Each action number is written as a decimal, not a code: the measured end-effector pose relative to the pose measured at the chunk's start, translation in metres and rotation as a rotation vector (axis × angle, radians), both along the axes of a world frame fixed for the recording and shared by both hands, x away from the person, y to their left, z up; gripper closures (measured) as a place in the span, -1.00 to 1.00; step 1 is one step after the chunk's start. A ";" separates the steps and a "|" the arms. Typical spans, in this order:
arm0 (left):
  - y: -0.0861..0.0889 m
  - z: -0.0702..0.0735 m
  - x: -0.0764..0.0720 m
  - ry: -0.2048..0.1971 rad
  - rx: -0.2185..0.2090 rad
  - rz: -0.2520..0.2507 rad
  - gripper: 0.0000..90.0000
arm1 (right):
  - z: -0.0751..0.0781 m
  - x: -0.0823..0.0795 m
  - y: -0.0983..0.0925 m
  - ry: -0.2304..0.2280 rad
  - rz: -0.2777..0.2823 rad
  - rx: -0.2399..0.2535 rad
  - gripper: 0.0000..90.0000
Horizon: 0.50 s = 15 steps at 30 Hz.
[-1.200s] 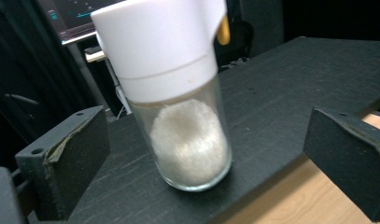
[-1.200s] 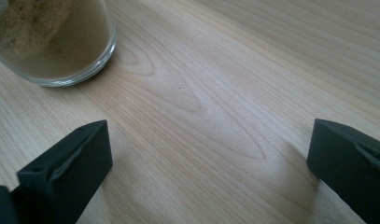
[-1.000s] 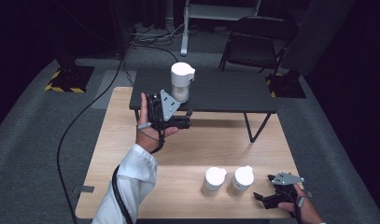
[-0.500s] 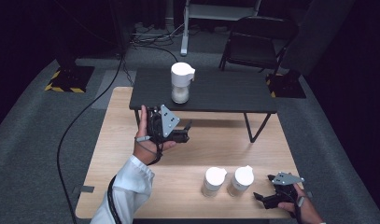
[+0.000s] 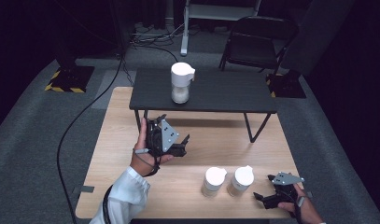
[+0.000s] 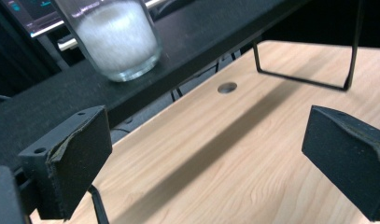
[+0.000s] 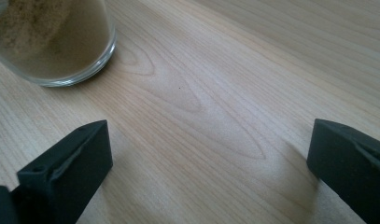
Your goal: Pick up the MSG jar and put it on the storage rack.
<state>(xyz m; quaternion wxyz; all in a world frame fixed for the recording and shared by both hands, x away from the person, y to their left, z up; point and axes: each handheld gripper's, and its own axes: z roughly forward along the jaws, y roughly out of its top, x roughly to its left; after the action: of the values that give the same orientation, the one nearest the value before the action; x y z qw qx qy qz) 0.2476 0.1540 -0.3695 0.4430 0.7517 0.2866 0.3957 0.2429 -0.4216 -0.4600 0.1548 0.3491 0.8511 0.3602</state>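
Jaws of both grippers are held wide and empty. The left gripper (image 5: 184, 143) is seen over the wooden table (image 5: 271, 140), apart from the jar of white powder (image 5: 181, 83) standing on the black shelf (image 5: 225, 91). The right gripper (image 5: 261, 196) rests beside two lidded jars (image 5: 227, 181). Placement appears done; a next jar must be approached squarely.

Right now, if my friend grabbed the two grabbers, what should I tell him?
Left gripper: open, holding nothing, above the wooden table in front of the black shelf.
Right gripper: open, holding nothing, low at the table's near right corner.
One white-lidded jar stands on the shelf; two more jars stand together on the table.
Probably left: shelve those two, the right gripper's neighbour first.
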 end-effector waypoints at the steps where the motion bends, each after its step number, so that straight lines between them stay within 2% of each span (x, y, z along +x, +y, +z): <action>1: 0.000 -0.002 -0.001 0.004 0.004 -0.001 -0.97 | 0.000 0.000 0.000 0.000 0.000 0.000 -1.00; 8: 0.000 -0.012 -0.007 0.022 0.041 -0.006 -0.97 | 0.000 0.000 0.001 0.000 -0.003 -0.001 -1.00; 15: 0.002 -0.027 -0.013 0.063 0.058 -0.007 -0.97 | 0.000 0.000 0.001 0.000 -0.003 0.000 -1.00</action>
<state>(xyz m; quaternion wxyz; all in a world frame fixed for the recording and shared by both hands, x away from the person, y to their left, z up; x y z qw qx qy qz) 0.2348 0.1563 -0.3967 0.4133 0.7772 0.2862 0.3785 0.2426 -0.4211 -0.4600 0.1555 0.3504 0.8506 0.3598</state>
